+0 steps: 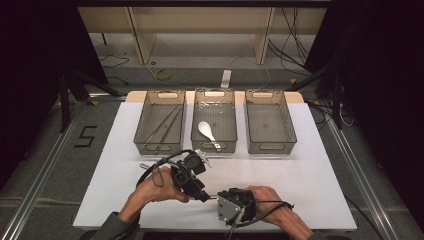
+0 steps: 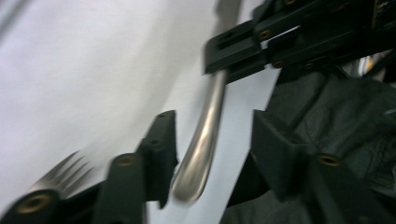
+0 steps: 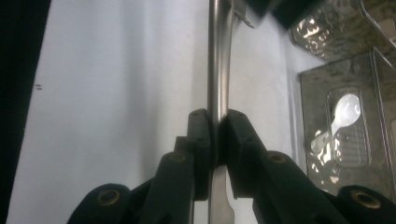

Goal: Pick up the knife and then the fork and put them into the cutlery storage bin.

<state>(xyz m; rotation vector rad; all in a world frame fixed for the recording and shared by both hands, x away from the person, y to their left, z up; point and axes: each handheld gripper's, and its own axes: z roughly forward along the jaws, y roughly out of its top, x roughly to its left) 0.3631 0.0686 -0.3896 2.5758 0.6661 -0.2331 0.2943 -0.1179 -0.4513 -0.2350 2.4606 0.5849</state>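
Note:
A metal utensil handle (image 1: 212, 196) hangs between my two grippers near the table's front edge. My right gripper (image 3: 215, 135) is shut on the handle (image 3: 219, 56), pads pressed on both flat sides. In the left gripper view the right gripper (image 2: 233, 51) clamps the handle (image 2: 201, 149) farther up. My left gripper (image 2: 212, 135) is open, with the handle's rounded end between its jaws and a gap on each side. In the high view the left gripper (image 1: 204, 196) and the right gripper (image 1: 220, 198) meet tip to tip. Blurred fork tines (image 2: 60, 175) show behind the left jaw.
Three clear bins stand in a row at the back of the white table (image 1: 310, 175). The left bin (image 1: 137, 142) holds long thin sticks. The middle bin (image 1: 214, 148) holds a white spoon (image 1: 206, 130). The right bin (image 1: 292, 135) has nothing in it.

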